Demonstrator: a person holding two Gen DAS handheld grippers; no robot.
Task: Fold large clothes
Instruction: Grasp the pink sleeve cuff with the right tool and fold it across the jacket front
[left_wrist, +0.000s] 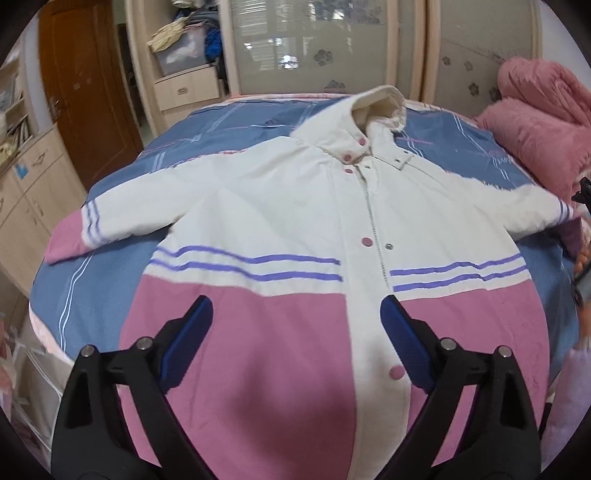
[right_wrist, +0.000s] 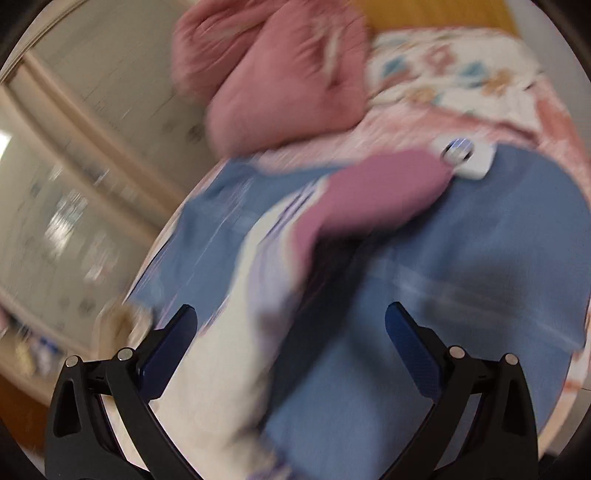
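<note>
A large hooded jacket, white above and pink below with purple stripes, lies flat and face up on the bed, sleeves spread to both sides. My left gripper is open and empty above the pink hem area. In the blurred right wrist view, the jacket's right sleeve with its pink cuff lies on the blue sheet. My right gripper is open and empty above that sleeve.
The bed has a blue sheet. A pink quilt is heaped at the far right, also in the right wrist view. A small white device lies by the cuff. Wardrobe doors stand behind; cabinets at left.
</note>
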